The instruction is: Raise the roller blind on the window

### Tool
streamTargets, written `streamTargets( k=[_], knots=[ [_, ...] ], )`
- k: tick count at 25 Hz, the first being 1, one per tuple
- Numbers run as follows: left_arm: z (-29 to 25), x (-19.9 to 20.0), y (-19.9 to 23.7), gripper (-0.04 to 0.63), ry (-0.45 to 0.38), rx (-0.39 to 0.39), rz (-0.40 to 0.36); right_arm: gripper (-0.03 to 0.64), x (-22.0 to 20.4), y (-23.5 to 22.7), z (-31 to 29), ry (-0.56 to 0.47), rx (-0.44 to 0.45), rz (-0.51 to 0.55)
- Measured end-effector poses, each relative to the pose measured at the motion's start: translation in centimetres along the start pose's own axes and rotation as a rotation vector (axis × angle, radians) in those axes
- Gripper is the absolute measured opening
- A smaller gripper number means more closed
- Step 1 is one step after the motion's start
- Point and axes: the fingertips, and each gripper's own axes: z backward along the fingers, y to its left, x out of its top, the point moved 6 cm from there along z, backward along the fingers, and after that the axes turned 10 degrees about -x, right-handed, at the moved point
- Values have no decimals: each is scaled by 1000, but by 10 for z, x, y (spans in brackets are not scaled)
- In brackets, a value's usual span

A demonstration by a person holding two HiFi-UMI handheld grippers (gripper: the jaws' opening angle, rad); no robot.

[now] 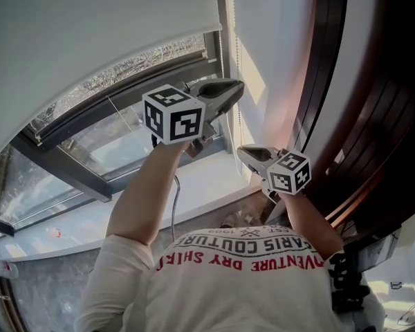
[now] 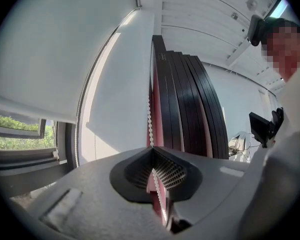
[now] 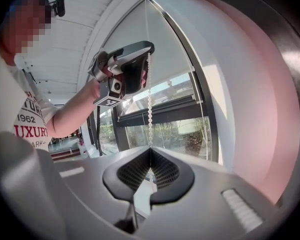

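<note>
The white roller blind [image 1: 104, 26] covers the upper part of the window, and its bottom bar slants across the glass. Its bead chain [image 1: 234, 54] hangs by the right window jamb. My left gripper [image 1: 236, 87] is the upper one and is shut on the chain. In the left gripper view the beads [image 2: 149, 114] run down into the closed jaws [image 2: 152, 151]. My right gripper [image 1: 243, 151] sits just below, also shut on the chain. In the right gripper view the chain [image 3: 149, 104] runs taut from the left gripper [image 3: 147, 51] down into the right gripper [image 3: 150, 148].
Dark wooden panels [image 1: 360, 81] stand close on the right, beside the white jamb [image 1: 270, 47]. The white window sill [image 1: 194, 185] lies below the grippers, with the dark window frame [image 1: 69, 164] behind it. A thin cable [image 1: 174, 206] hangs under the left arm.
</note>
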Motion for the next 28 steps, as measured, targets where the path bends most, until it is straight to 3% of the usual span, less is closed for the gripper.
streamTargets(
  k=[10, 28],
  knots=[
    [-7, -72, 1, 5, 94, 43, 32, 6, -66, -7, -11, 170, -12, -17],
    [-9, -127, -8, 6, 146, 42, 75, 6, -116, -19, -11, 303, -32, -52]
  ],
)
